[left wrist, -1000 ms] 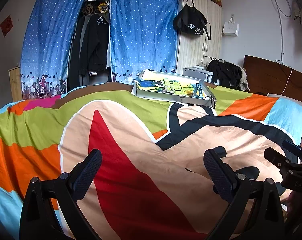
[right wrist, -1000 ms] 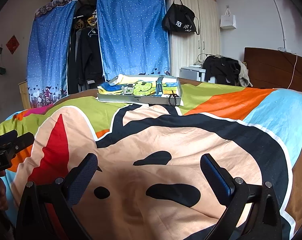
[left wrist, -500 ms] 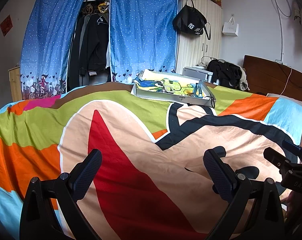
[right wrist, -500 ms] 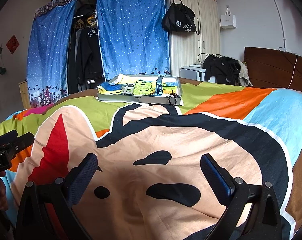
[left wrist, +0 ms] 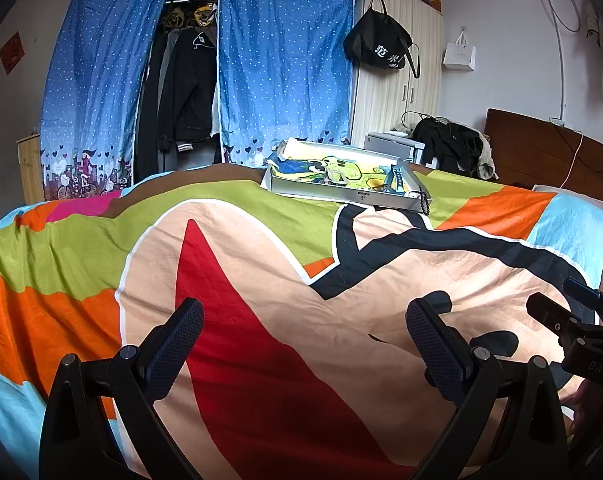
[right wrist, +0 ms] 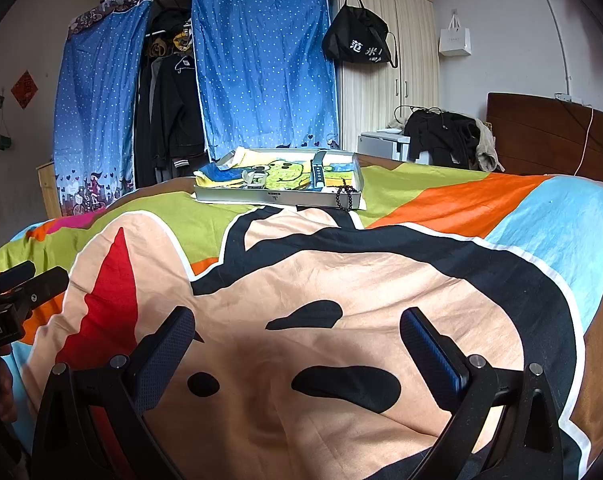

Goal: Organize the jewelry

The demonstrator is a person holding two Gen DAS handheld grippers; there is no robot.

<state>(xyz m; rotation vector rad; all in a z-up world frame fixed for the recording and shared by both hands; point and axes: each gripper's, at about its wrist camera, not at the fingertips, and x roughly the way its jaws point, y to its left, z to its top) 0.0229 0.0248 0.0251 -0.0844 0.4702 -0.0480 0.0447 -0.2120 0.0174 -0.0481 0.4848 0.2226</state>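
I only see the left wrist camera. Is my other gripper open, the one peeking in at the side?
Observer: Yes. The right wrist view shows the right gripper wide open, with only bedspread between its fingers.
Operator: Are the black beads inside the tray?
Observer: Not fully. From there, the bead bracelet loops over the front wall of the tray and hangs outside.
Operator: What's behind the beads?
Observer: A blue watch band standing up inside the tray, facing that camera.

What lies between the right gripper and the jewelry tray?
Only bare cartoon-print bedspread lies between the open right gripper and the jewelry tray; the right wrist view shows it.
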